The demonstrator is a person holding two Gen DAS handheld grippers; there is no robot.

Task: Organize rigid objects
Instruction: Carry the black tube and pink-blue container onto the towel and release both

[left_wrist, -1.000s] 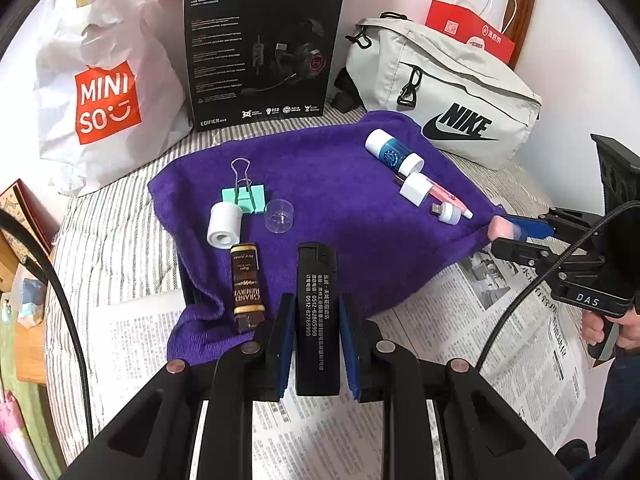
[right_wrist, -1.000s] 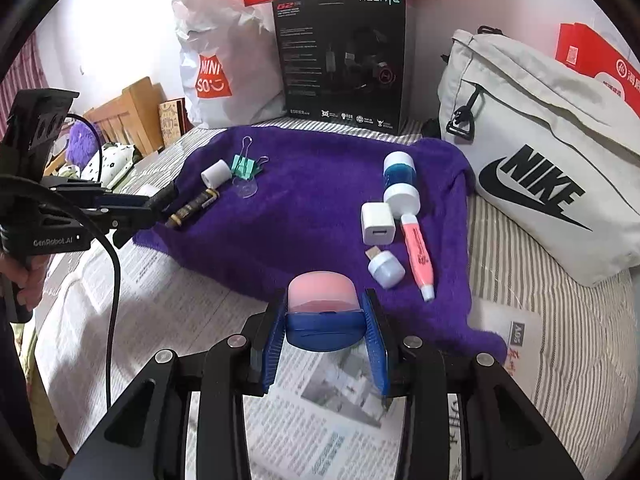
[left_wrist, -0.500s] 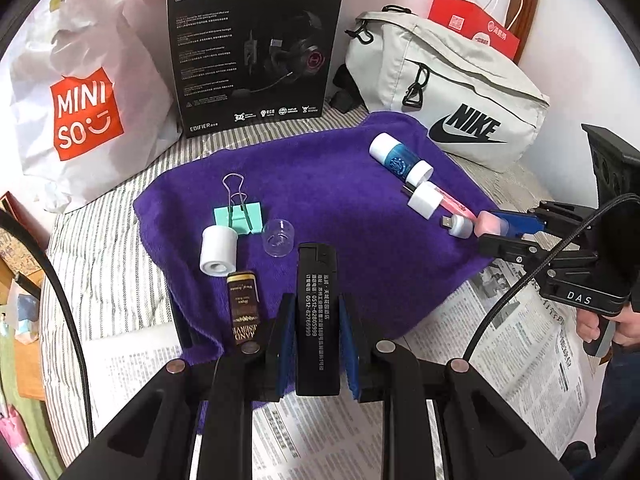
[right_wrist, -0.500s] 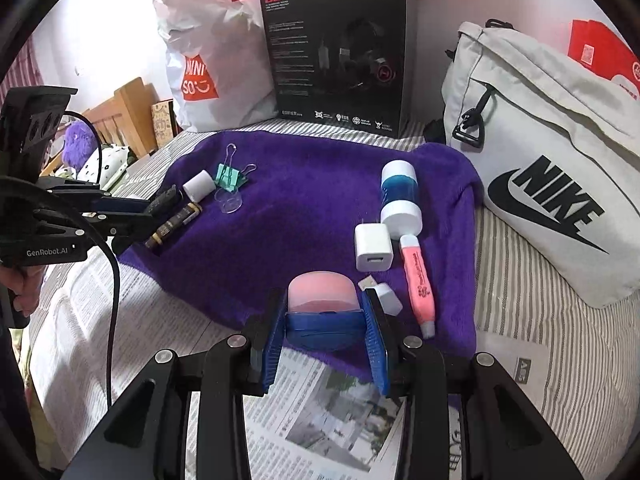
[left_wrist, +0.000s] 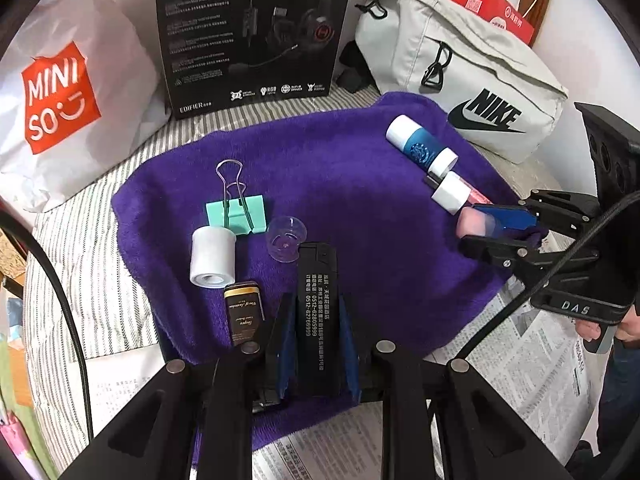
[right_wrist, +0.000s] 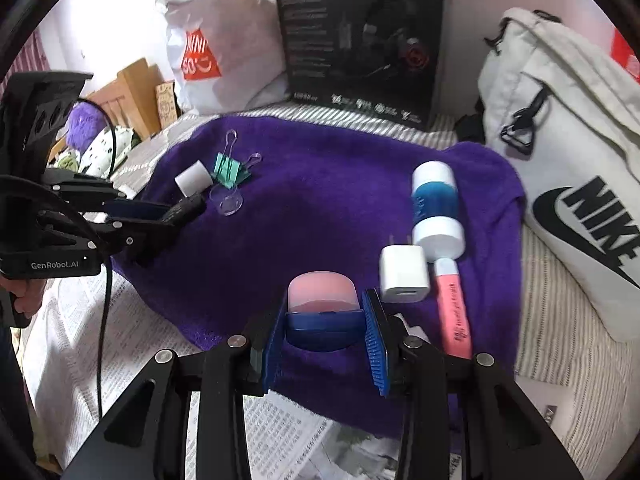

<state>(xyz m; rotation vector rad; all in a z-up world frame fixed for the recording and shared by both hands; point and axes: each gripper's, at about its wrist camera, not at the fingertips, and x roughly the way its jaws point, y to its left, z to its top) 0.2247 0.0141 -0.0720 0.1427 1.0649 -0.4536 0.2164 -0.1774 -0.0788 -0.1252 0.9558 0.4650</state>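
The black lighter [left_wrist: 318, 304] sits clamped between the pads of the left gripper [left_wrist: 316, 340], over the near edge of the purple towel [left_wrist: 360, 208], beside a brown tube [left_wrist: 243, 314]. The right gripper [right_wrist: 324, 332] pinches a pink-and-blue cap [right_wrist: 322, 300], just beside the white charger [right_wrist: 404, 274] and pink marker [right_wrist: 454, 312].

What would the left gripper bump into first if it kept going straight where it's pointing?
Probably the clear plastic cup. The left gripper holds a black lighter whose tip nearly reaches it above the purple towel; depth is unclear.
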